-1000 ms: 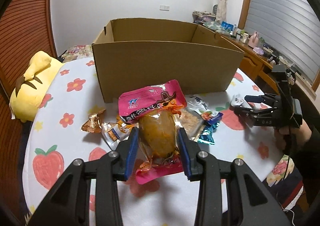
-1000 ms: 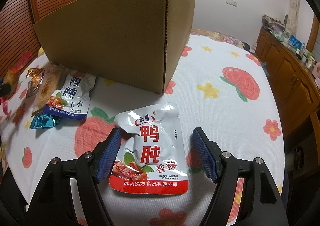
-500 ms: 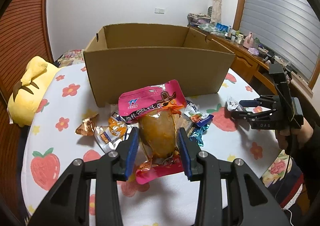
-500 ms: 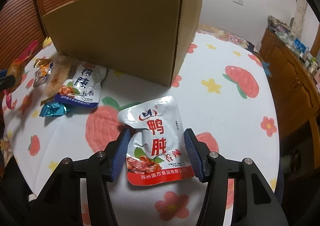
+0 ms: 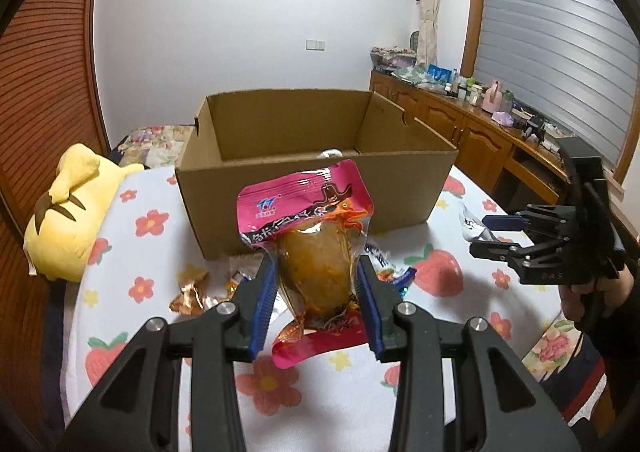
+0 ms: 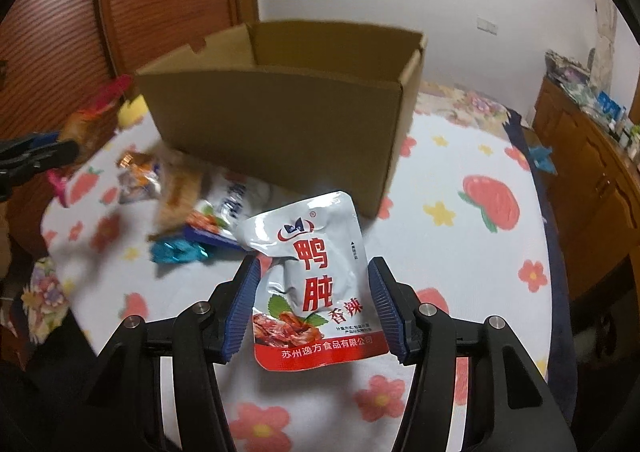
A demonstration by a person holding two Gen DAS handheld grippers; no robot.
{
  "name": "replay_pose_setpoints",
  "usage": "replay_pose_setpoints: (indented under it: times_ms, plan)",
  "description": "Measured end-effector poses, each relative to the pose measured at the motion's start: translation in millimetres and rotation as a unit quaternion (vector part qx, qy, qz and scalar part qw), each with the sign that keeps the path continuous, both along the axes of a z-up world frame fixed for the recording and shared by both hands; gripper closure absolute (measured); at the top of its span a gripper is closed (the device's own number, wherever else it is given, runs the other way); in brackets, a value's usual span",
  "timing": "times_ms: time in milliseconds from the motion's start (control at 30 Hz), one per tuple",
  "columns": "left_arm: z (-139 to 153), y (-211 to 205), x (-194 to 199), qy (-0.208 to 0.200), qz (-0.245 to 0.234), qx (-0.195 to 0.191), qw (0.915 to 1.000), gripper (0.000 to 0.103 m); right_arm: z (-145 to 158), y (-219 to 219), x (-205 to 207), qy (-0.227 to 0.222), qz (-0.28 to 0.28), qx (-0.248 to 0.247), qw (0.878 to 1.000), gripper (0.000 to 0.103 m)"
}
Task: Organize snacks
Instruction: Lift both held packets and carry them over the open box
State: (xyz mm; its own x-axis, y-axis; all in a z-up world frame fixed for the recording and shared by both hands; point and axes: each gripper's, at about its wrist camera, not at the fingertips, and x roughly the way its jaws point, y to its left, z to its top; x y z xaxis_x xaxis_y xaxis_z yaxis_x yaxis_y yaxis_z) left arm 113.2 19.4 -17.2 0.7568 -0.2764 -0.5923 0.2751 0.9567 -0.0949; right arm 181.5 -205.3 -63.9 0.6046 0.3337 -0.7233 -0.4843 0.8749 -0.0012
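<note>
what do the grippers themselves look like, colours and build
Both are matte black plastic linkages with silver pivot bolts and ribbed blue finger pads. From the left wrist view, the right gripper shows a faint embossed marking and a thin black cable; the hand gripping it has a dark sleeve.

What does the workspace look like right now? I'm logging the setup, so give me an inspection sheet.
Surface: table under a white cloth printed with strawberries and flowers.
Job's things: open cardboard box on the table, a white item just visible inside; pink snack pouch in the left gripper; silver duck snack pouch in the right gripper.
Clutter: loose snacks before the box, among them a gold wrapper and a teal wrapper.
Grippers: both shut on their pouches, lifted off the cloth.
Cables: thin black cord by the right handle.
Surroundings: yellow plush toy, wooden cabinets with bottles on top, window blind.
</note>
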Motion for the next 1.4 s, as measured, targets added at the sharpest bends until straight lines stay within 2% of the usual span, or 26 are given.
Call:
replay_pose_setpoints:
  times_ms: [333, 667, 967, 1400]
  plan:
    - [20.2, -0.9, 8.0, -0.020, 0.001, 0.003, 0.9998, 0.066, 41.3, 20.5, -13.9, -0.046, 0.024, 0.018, 0.998, 0.046]
    - [48.4, -4.8, 33.9, -0.042, -0.004, 0.014, 0.9990, 0.066, 75.6, 40.4, 11.5, -0.079, 0.040, 0.044, 0.995, 0.046]
    - [58.5, -10.9, 81.3, -0.041, -0.006, 0.021, 0.9989, 0.065, 81.0, 57.4, 59.9, -0.076, 0.058, 0.049, 0.994, 0.045]
    - [35.1, -27.1, 144.4, -0.002, -0.009, 0.040, 0.9992, 0.065, 69.3, 56.5, 111.9, -0.065, 0.042, 0.042, 0.996, 0.045]
